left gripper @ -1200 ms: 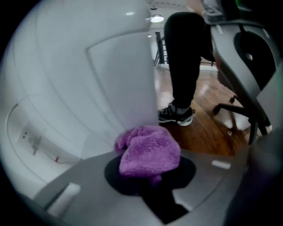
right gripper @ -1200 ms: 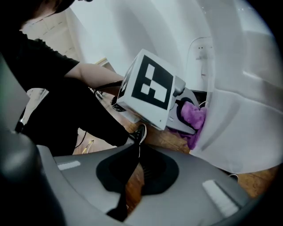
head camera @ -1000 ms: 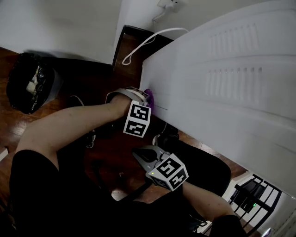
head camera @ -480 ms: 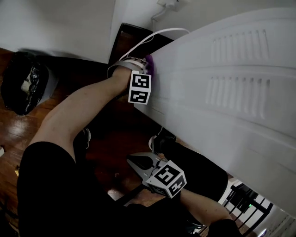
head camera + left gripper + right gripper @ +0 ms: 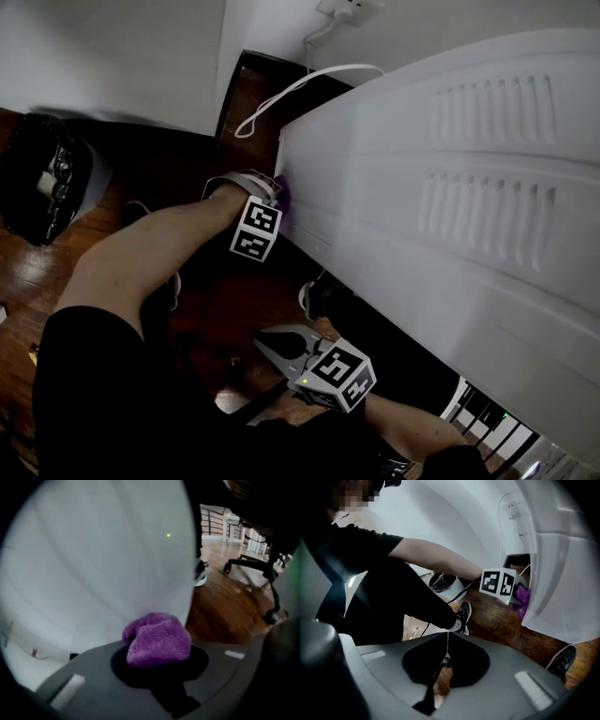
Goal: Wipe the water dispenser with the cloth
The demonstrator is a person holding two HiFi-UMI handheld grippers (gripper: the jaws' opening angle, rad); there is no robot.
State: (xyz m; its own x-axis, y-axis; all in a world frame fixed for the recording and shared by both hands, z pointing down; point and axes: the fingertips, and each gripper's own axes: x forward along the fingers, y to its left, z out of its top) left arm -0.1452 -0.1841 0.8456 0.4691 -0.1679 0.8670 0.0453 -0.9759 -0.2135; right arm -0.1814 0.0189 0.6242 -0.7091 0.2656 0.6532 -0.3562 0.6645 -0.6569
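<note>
The white water dispenser (image 5: 422, 187) fills the right of the head view, its side panel with vent slots facing me. My left gripper (image 5: 270, 195) is shut on a purple cloth (image 5: 282, 199) and holds it against the dispenser's left corner edge, low down. In the left gripper view the bunched cloth (image 5: 157, 639) sticks out of the jaws and presses on the white panel (image 5: 93, 564). My right gripper (image 5: 272, 345) hangs below, apart from the dispenser. Its jaws are shut with nothing between them (image 5: 445, 637). The right gripper view shows the left gripper's marker cube (image 5: 499, 582) and the cloth (image 5: 521, 599).
A black bin with a liner (image 5: 47, 183) stands on the wooden floor at left. A white cable (image 5: 291, 89) runs from a wall socket (image 5: 349, 9) behind the dispenser. A shoe (image 5: 314, 298) rests by the dispenser's base. An office chair base (image 5: 253, 564) stands further off.
The left gripper carried the cloth up the dispenser's corner edge, then back down to a low spot. The right gripper has stayed about where it was.
</note>
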